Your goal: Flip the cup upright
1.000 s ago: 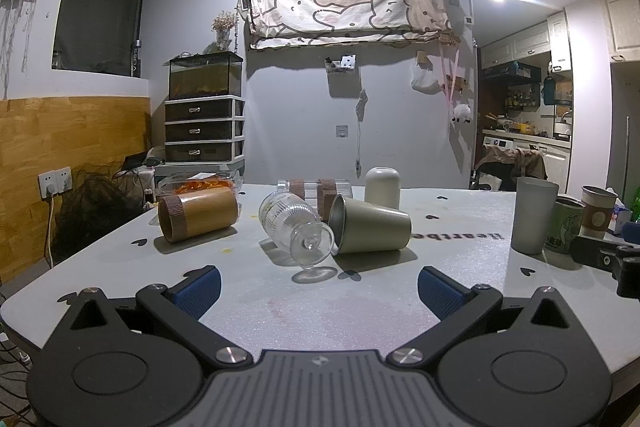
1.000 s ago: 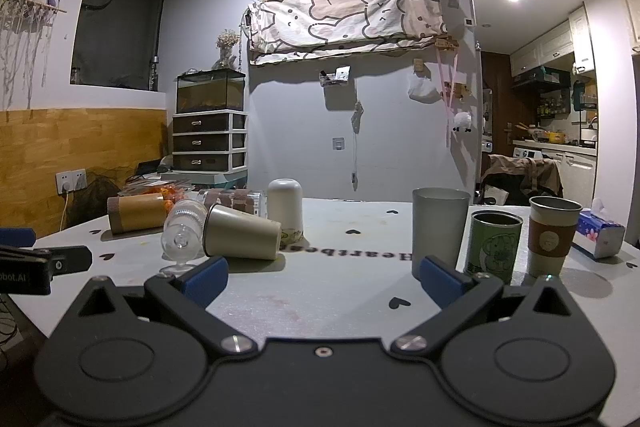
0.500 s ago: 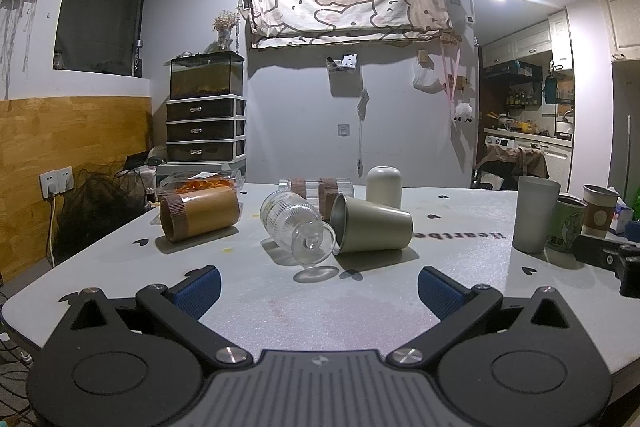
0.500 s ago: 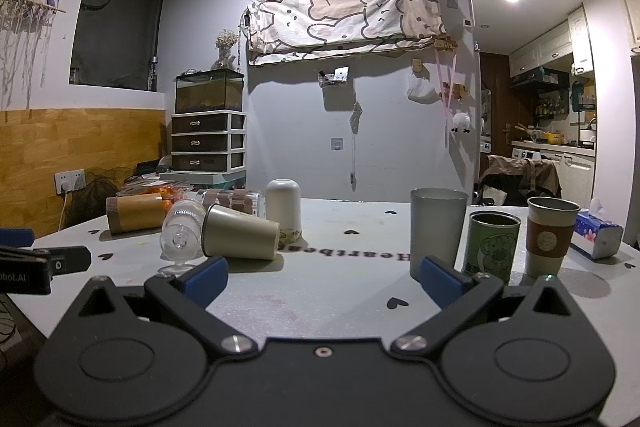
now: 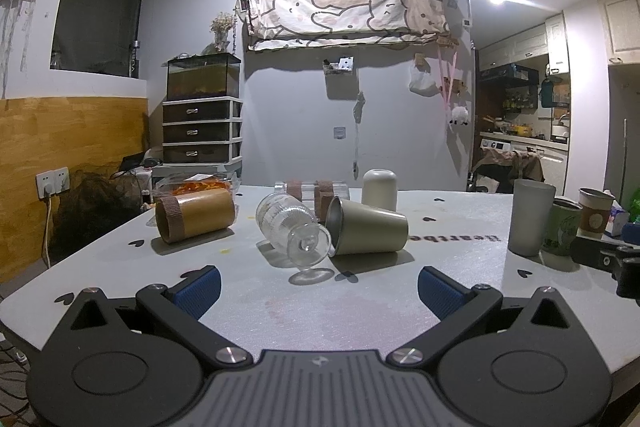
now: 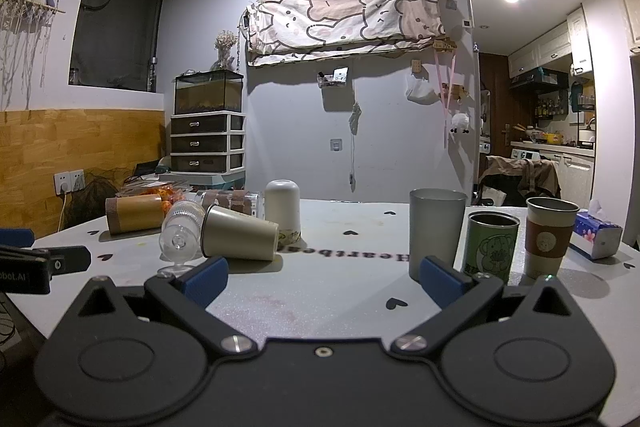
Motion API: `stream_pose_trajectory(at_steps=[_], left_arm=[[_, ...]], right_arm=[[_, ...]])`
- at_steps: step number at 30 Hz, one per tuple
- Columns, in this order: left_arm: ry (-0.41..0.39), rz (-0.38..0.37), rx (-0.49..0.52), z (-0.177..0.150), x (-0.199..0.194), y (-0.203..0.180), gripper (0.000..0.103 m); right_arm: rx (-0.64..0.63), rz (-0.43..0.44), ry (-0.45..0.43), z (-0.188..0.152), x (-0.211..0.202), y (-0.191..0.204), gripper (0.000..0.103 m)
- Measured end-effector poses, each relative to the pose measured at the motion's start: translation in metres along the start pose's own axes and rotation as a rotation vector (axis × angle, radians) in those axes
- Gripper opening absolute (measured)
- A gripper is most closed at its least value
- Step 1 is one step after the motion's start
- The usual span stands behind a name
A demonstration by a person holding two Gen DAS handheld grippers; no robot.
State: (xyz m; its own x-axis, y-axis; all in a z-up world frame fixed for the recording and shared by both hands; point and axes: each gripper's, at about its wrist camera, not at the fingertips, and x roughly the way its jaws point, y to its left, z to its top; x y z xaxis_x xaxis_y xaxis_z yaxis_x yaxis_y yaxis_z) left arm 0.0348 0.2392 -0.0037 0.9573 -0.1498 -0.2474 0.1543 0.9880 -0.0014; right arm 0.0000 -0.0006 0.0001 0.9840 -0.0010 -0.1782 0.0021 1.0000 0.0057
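Observation:
An olive metal cup (image 5: 368, 231) lies on its side on the grey table (image 5: 360, 307), mouth to the left; it also shows in the right wrist view (image 6: 240, 238). A clear stemmed glass (image 5: 294, 227) lies against it, also in the right wrist view (image 6: 180, 233). A bamboo cup (image 5: 196, 217) lies on its side to the left. A white cup (image 5: 379, 189) stands upside down behind. My left gripper (image 5: 319, 287) is open and empty, short of the glass. My right gripper (image 6: 325, 277) is open and empty, right of the olive cup.
A grey tumbler (image 6: 436, 229), a green can (image 6: 491, 249) and a sleeved paper cup (image 6: 548, 237) stand upright at the right. A tissue pack (image 6: 596, 237) lies at the far right. A clear jar with brown bands (image 5: 316, 193) lies at the back.
Both grippers have drifted very slightly; the cups and glass have not moved. Both stay open.

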Motion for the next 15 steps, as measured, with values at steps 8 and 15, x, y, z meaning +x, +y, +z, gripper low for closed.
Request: stream_pose_trajectory(at_steps=[8, 15], left_arm=[[-0.008, 0.014, -0.012, 0.014, 0.01, 0.001, 0.103], [0.064, 0.043, -0.103, 0.047, 0.059, 0.011, 0.102]], right_arm=[[0.01, 0.001, -0.01, 0.0, 0.0, -0.007, 0.103], [0.028, -0.001, -0.011, -0.004, -0.009, -0.012, 0.103]])
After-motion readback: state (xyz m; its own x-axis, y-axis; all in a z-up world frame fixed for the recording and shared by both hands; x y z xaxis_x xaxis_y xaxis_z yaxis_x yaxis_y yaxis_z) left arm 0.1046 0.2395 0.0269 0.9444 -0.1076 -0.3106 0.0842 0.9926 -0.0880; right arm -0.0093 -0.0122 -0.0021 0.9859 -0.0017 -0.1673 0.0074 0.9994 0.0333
